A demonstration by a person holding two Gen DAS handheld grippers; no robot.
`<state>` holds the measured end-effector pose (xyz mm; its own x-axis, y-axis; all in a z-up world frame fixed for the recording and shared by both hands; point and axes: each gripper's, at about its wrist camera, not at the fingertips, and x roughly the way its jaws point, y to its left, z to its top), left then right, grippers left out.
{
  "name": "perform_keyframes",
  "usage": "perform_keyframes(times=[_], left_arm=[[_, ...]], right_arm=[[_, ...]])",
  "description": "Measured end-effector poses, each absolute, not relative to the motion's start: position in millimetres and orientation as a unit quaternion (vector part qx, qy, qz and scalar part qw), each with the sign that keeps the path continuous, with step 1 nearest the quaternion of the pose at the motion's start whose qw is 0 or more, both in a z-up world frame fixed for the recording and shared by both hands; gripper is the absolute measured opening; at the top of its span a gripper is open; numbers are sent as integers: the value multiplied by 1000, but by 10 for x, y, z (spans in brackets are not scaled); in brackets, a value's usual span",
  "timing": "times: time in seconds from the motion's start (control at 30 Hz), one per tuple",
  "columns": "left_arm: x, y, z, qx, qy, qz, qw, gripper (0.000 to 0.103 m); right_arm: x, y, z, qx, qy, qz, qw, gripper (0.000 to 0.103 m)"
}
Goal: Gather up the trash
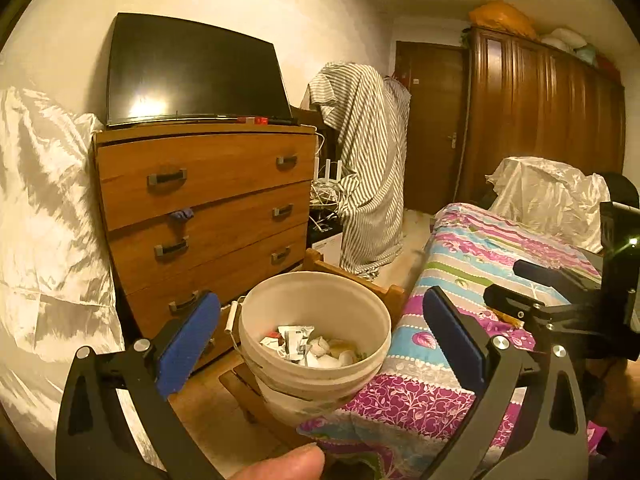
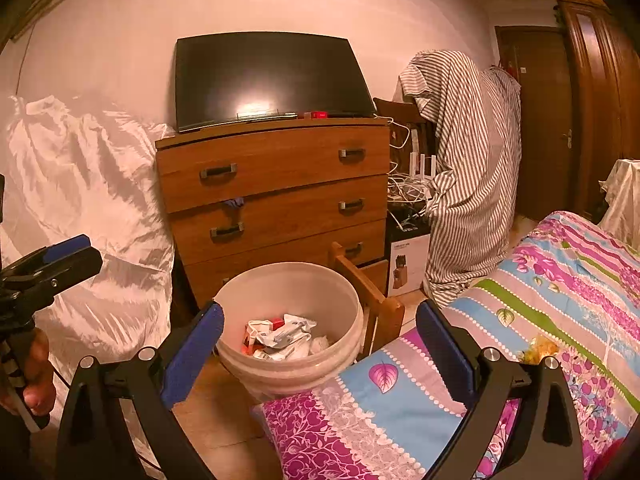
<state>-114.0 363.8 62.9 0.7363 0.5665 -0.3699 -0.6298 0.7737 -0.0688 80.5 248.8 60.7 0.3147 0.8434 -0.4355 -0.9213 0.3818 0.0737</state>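
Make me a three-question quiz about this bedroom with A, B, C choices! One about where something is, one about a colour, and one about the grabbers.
1. Where does the bucket of trash stand?
A. on top of the dresser
B. on the floor between the dresser and the bed
C. on the bed

2. What colour are the pads on the gripper fingers?
A. blue
B. red
C. yellow

3. How are the left gripper and right gripper?
A. both shut on paper
B. one open, one shut
C. both open and empty

Answers:
1 B: the bucket sits low, in front of the dresser, beside the bed.
2 A: each finger wears a blue pad.
3 C: the jaws stand wide, with nothing between them.
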Motion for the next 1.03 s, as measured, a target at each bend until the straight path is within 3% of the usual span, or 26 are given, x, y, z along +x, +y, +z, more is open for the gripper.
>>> perform_keyframes(times=[1.03], left_arm=[[-964,3808,483,-99,220,345,907,98]], right_arm=[[747,2591,600,-99,213,554,799,98]])
